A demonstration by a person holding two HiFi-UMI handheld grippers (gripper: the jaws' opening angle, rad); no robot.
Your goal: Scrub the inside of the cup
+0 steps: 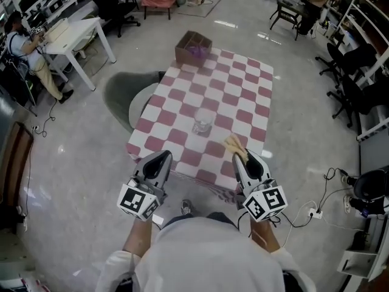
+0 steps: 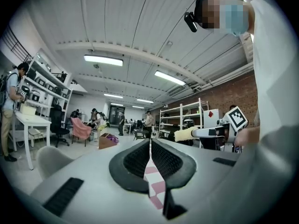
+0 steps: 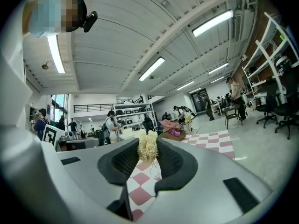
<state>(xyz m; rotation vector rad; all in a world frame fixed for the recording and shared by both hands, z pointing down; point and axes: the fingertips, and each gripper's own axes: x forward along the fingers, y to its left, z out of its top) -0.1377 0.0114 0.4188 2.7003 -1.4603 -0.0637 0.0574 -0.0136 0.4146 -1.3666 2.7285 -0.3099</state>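
Observation:
A clear glass cup [image 1: 202, 121] stands upright near the middle of the table with the pink-and-white checked cloth [image 1: 243, 96]. My left gripper [image 1: 162, 156] hovers at the table's near edge, short of the cup and to its left. Its jaws are shut with nothing between them [image 2: 150, 143]. My right gripper [image 1: 239, 157] is over the near right part of the table, shut on a pale yellow fibrous scrubber [image 1: 234, 143]. The scrubber's tuft sticks up from between the jaws [image 3: 148, 149]. In the left gripper view, the right gripper [image 2: 180, 135] shows with the scrubber [image 2: 185, 134].
A brown cardboard box [image 1: 193, 47] with something purple inside sits on the table's far left corner. A grey chair [image 1: 130, 102] stands against the table's left side. Farther off are a white desk [image 1: 76, 32] with a seated person, black office chairs [image 1: 355, 78] and floor cables [image 1: 316, 212].

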